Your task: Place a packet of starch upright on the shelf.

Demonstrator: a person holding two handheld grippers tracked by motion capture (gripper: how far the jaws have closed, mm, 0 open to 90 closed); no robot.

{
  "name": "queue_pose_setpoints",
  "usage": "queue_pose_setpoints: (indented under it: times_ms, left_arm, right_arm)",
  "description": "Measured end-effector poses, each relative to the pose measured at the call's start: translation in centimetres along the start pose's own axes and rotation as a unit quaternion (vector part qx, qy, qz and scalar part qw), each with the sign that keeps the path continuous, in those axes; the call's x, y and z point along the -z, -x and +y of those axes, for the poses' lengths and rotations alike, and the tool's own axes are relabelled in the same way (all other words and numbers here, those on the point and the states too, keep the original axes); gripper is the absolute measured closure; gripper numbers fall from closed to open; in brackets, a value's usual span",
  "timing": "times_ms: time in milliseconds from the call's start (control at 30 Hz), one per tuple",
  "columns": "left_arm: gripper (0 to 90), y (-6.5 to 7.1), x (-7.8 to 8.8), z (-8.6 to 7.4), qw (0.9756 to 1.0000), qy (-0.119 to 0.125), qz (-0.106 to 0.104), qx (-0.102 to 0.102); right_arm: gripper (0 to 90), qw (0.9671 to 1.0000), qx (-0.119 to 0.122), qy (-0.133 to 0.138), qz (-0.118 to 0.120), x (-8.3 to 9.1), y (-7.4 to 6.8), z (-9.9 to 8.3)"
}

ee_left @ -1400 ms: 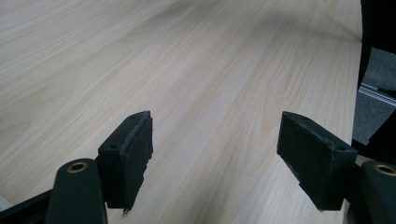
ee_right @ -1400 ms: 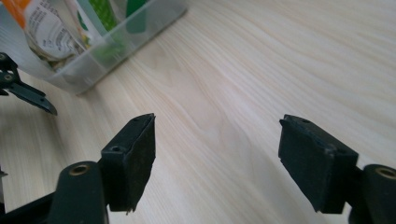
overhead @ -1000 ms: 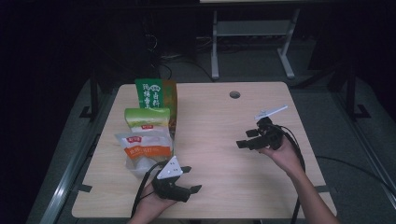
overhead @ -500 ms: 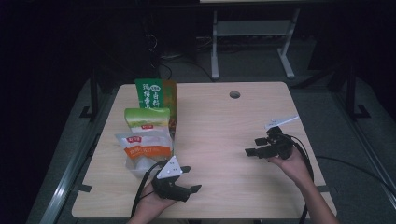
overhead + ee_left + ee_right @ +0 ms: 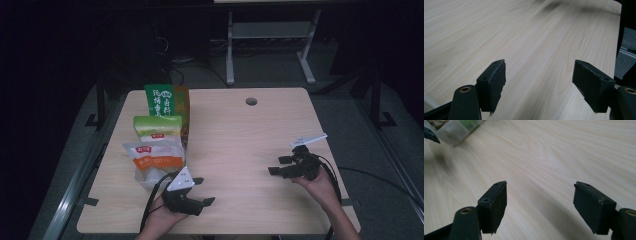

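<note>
Three snack bags lie in a row on the left of the wooden table (image 5: 240, 135): a tall green bag (image 5: 167, 100) at the back, a light green bag (image 5: 157, 127), then a white and orange bag (image 5: 155, 160). My left gripper (image 5: 204, 191) rests near the front edge, just right of the white and orange bag, open and pointing right. Its own view shows the left gripper (image 5: 539, 82) with bare wood between the jaws. My right gripper (image 5: 276, 165) is held low at the right, open, pointing left. The right gripper (image 5: 540, 200) holds nothing; a bag (image 5: 459, 128) lies far off.
A round cable hole (image 5: 251, 101) sits at the back of the table. Behind the table a white metal frame (image 5: 270, 35) stands on the dark floor. The table's right edge (image 5: 617, 37) shows close by in the left gripper view.
My right gripper has moved toward the near edge and slightly right, staying open. The left gripper and the bags have not moved.
</note>
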State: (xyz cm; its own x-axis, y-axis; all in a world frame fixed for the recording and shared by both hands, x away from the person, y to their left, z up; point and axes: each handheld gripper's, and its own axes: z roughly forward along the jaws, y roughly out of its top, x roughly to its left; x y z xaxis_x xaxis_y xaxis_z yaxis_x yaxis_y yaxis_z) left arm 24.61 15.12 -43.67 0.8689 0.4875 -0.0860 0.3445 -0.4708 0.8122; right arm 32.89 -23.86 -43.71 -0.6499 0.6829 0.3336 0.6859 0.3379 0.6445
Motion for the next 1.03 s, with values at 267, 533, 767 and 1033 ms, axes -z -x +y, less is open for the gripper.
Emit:
queue_pose_setpoints:
  times_ms: [267, 533, 767, 1033]
  left_arm:
    - [26.6, -0.1, 0.0, 0.0, 1.0000, -0.001, 0.000, -0.001]
    - [26.6, 0.0, 0.0, 0.0, 1.0000, 0.000, 0.001, -0.001]
    - [26.7, -0.1, -0.1, 0.0, 1.0000, -0.003, -0.002, -0.002]
    - [26.8, 0.3, -0.4, 0.0, 0.9999, -0.006, -0.008, -0.001]
  right_arm:
    - [26.4, 1.0000, -0.008, 0.006, 0.000, 0.4, 0.0, -1.6]
    - [26.4, 0.9997, -0.016, 0.019, 0.000, 0.9, -0.4, -3.2]
    - [26.2, 0.9993, -0.008, 0.036, 0.004, 1.2, -1.6, -4.4]
    - [25.5, 0.9993, 0.006, 0.037, 0.003, 0.9, -3.1, -5.1]
